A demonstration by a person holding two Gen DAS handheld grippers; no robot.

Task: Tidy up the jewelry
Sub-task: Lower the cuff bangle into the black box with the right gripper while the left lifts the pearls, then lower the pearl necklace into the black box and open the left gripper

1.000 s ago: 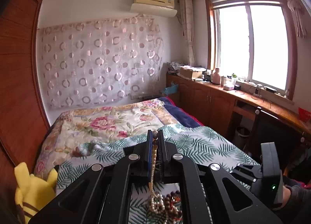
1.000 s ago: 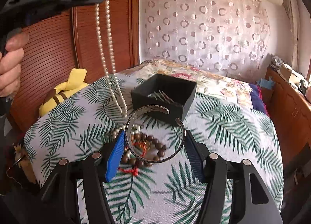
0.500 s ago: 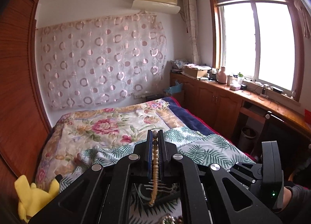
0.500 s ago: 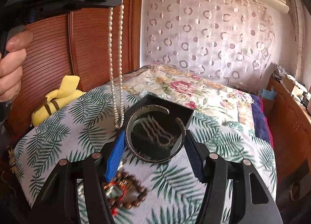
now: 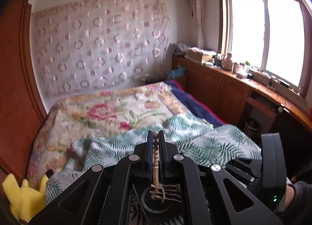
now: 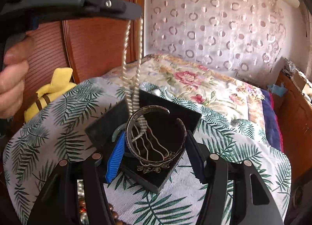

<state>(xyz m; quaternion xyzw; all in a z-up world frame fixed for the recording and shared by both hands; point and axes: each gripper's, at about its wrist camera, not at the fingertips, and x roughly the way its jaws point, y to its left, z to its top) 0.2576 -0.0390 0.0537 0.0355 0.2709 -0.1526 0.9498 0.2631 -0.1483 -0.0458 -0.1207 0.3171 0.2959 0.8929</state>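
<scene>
Black, square and open-topped, the jewelry box (image 6: 109,125) is sitting on the leaf-print cloth (image 6: 58,127) over the bed. Inside it are lying thin wavy silver chains (image 6: 148,145) and an ornate metal piece (image 6: 154,167) at the near wall. The left gripper (image 5: 155,137) is pinching the pearl necklace (image 6: 134,72) between nearly closed jaws, its loop hanging down into the box. The right gripper (image 6: 154,152) is clamping the silver cuff bangle (image 6: 156,158) across wide-set jaws, directly over the box. Loose beads (image 6: 82,211) are lying on the cloth nearby.
</scene>
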